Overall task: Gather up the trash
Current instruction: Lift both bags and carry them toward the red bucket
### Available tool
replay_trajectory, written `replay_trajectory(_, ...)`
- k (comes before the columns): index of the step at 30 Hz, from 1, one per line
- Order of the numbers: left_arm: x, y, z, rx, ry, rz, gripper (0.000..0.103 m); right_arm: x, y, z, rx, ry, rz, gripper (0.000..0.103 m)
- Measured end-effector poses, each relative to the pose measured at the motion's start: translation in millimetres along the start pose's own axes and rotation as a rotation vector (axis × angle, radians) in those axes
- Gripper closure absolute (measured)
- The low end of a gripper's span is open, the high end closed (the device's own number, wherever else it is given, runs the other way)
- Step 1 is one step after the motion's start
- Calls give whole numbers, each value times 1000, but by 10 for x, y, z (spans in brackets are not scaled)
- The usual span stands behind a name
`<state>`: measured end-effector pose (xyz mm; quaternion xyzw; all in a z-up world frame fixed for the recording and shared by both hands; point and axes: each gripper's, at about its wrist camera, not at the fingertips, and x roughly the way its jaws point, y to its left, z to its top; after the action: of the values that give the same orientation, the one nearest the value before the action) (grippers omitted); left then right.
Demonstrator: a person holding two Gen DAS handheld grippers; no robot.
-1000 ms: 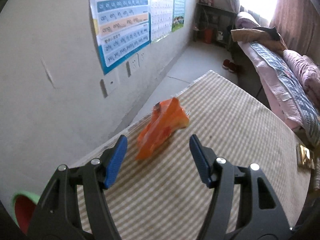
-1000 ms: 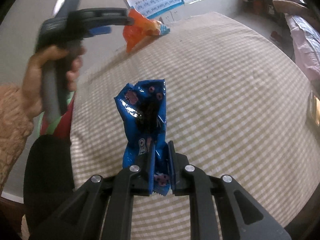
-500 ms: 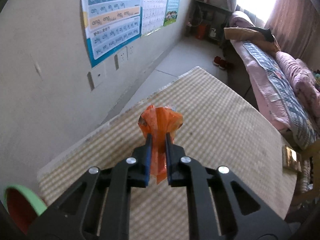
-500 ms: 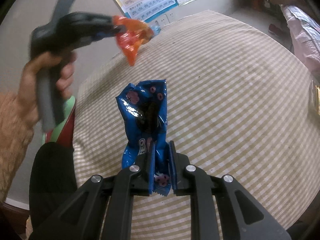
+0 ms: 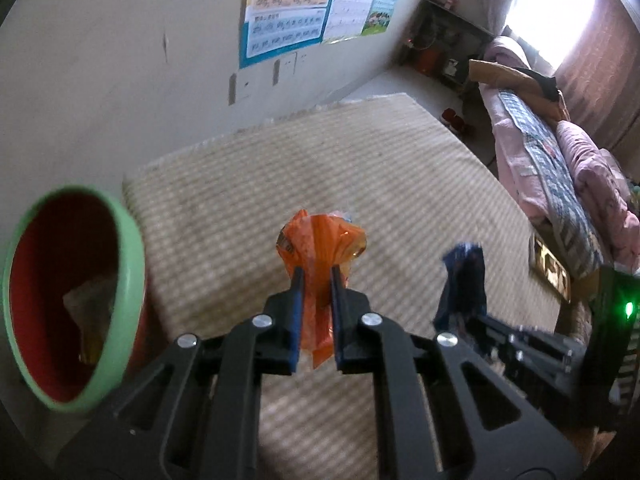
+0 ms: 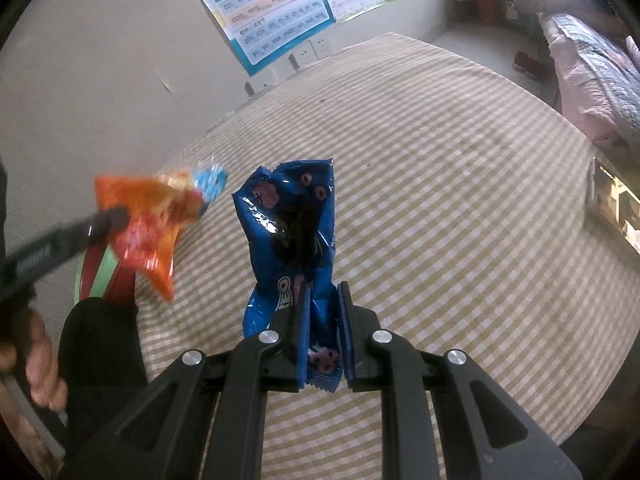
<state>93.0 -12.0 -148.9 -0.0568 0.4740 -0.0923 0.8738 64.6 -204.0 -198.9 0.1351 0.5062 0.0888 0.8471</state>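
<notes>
An orange snack wrapper (image 5: 320, 248) stands up between the blue pads of my left gripper (image 5: 316, 280), which is shut on it above the checked tablecloth. From the right wrist view the same orange wrapper (image 6: 148, 224) hangs blurred at the left, held by the left gripper (image 6: 116, 220). A blue cookie wrapper (image 6: 292, 236) is pinched at its lower end by my right gripper (image 6: 322, 296), shut on it; the blue wrapper (image 5: 464, 280) also shows at the right of the left wrist view. A red bin with a green rim (image 5: 132, 248) sits at the left, beside the table.
The table's checked cloth (image 6: 440, 160) reaches to a wall with posters (image 6: 272, 8) and sockets. A gold-coloured box (image 6: 612, 200) lies at the table's right edge. A bed with pink bedding (image 5: 560, 152) is beyond. A person's hand (image 6: 36, 368) holds the left gripper's handle.
My left gripper shut on the orange wrapper, lifted it off the cloth and carried it back toward the bin side. The right gripper kept its hold on the blue wrapper, nearly still.
</notes>
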Motion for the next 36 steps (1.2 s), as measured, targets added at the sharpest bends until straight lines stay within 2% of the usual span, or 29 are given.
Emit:
replay_trajectory(5, -44, -42, -231, 39, 13, 17, 91, -7, 63, -46, -9, 8, -11, 89)
replay_trajectory(9, -36, -74, -273, 59, 11, 15, 89, -24, 87, -83, -10, 8, -19, 89)
replay_trajectory(13, -2, -133, -238, 81, 1, 13, 65, -21, 97, -93, -4, 11, -27, 88)
replay_trajectory(16, 55, -181, -239, 105, 10, 14, 63, -21, 106, -112, -3, 12, -30, 88)
replay_trajectory(24, 266, -163, -293, 97, 62, 31, 63, -4, 82, -126, 12, 17, -22, 88)
replay_trajectory(26, 292, -128, -290, 85, 65, 32, 69, 5, 77, -130, 14, 20, -18, 88)
replay_trajectory(27, 303, -117, -287, 80, 69, 31, 77, 11, 76, -129, 15, 22, -16, 88)
replay_trajectory(31, 296, -104, -287, 72, 62, 22, 83, 26, 78, -120, 17, 24, -10, 88)
replay_trajectory(36, 214, -104, -298, 70, 34, 14, 83, 35, 80, -118, 14, 23, -9, 88)
